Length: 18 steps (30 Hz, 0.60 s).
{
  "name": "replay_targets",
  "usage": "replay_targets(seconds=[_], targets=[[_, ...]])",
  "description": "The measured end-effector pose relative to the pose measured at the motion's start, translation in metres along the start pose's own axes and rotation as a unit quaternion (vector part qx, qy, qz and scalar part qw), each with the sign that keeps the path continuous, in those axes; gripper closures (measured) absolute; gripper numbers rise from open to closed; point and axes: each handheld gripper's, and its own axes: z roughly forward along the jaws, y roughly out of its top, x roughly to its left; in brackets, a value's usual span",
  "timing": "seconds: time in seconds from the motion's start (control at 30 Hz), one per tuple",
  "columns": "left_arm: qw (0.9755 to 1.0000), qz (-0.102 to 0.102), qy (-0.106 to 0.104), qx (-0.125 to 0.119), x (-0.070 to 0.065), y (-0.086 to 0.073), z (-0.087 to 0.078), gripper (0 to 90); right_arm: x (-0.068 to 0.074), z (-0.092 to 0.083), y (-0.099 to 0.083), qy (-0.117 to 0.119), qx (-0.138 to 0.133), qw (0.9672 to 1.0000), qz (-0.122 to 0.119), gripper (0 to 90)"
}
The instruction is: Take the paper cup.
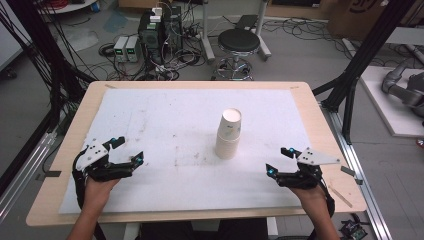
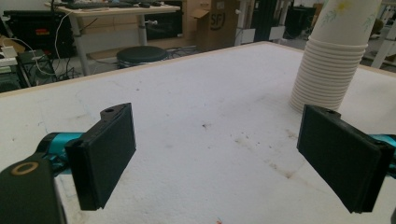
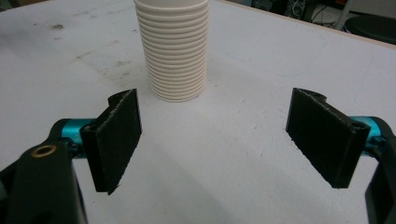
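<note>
1. A tall stack of white ribbed paper cups [image 1: 229, 134], nested mouth-down, stands upright on the white foam mat [image 1: 165, 125] that covers the light wooden table [image 1: 310, 107], a little right of the mat's middle.
2. The left gripper [image 1: 129, 151], a black two-jaw tool with teal joints and a grey three-cornered plate on top, sits near the mat's front left edge, held by the person's left hand [image 1: 97, 192]. Its jaws stand wide apart and released, with nothing between them.
3. In the left gripper view, the two black padded jaws frame bare mat, and the cup stack [image 2: 334, 60] rises to the upper right, beyond the right-hand jaw and well apart from it.
4. The right gripper [image 1: 280, 161], of the same build, rests near the mat's front right edge in the person's right hand [image 1: 312, 197]. Its jaws are likewise spread and released, gripping nothing.
5. In the right gripper view, the cup stack [image 3: 173, 49] stands ahead of the jaws, closer to the left-hand one, and touches neither.
6. The stack lies between the two grippers, nearer the right one, and neither touches it.
7. Beyond the table's far edge, a black round stool [image 1: 239, 45] stands on the grey floor beside tangled cables and electronic boxes [image 1: 150, 37].
</note>
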Motion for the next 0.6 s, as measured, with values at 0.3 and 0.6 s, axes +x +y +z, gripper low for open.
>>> replay_targets(seconds=[0.3, 0.6], targets=[[1.0000, 0.000, -0.008, 0.002, -0.0022, -0.0003, 0.0050, 11.8, -0.0017, -0.0018, -0.0027, -0.001, 0.000, 1.0000, 0.004, 18.4], [0.9998, 0.004, -0.020, 0.002, -0.0004, -0.0001, 0.0054, 11.7, 0.0004, -0.0073, -0.0008, -0.001, -0.006, 1.0000, 0.005, 18.4]])
